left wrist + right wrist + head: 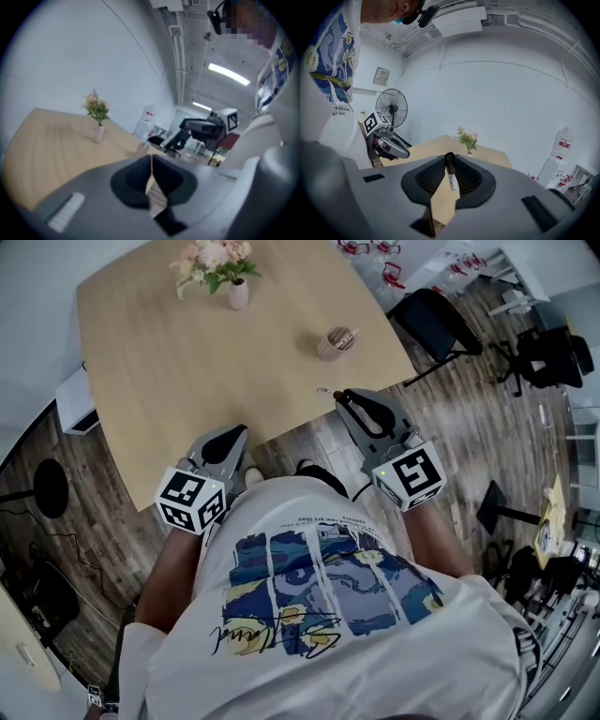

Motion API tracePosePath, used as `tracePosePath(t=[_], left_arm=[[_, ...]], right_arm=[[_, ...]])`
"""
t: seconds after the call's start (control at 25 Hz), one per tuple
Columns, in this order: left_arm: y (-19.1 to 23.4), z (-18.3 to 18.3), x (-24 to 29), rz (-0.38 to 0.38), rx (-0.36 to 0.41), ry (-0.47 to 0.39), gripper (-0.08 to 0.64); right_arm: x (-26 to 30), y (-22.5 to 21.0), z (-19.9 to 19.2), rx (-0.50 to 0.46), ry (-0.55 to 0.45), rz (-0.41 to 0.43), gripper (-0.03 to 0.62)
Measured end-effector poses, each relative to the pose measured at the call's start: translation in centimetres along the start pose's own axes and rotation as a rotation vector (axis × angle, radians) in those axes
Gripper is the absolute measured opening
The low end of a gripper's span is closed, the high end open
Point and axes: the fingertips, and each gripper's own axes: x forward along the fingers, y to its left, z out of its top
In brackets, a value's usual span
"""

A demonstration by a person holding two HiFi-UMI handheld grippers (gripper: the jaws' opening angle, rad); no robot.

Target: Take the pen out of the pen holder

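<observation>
Gripping a slim black pen [451, 180] by its barrel, the right gripper [450, 158] fingers are clamped on it. A white label is on the pen; print unreadable. The pen is out of the holder, at the counter's near edge. Left gripper [151, 159] fingers closed together, empty. Pale wood-grain counter [187, 371]. Round brownish pen holder [336, 339] far right, thin items inside. Pink flowers in small vase [239, 292] at far side.

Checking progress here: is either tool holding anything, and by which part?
The right tool pinches the pen by its black end. The left tool is shut, empty.
</observation>
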Motion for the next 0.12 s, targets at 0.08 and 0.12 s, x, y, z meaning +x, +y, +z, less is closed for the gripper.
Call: tracePosePath(t=[0.08, 0.12], left_arm=[[0.43, -0.09, 0.12, 0.008, -0.002, 0.003, 0.014], [0.64, -0.11, 0.19, 0.011, -0.003, 0.003, 0.014]], right_arm=[[0.21, -0.38, -0.17, 0.000, 0.003, -0.001, 0.058], [0.31, -0.57, -0.27, 0.000, 0.005, -0.002, 0.059]])
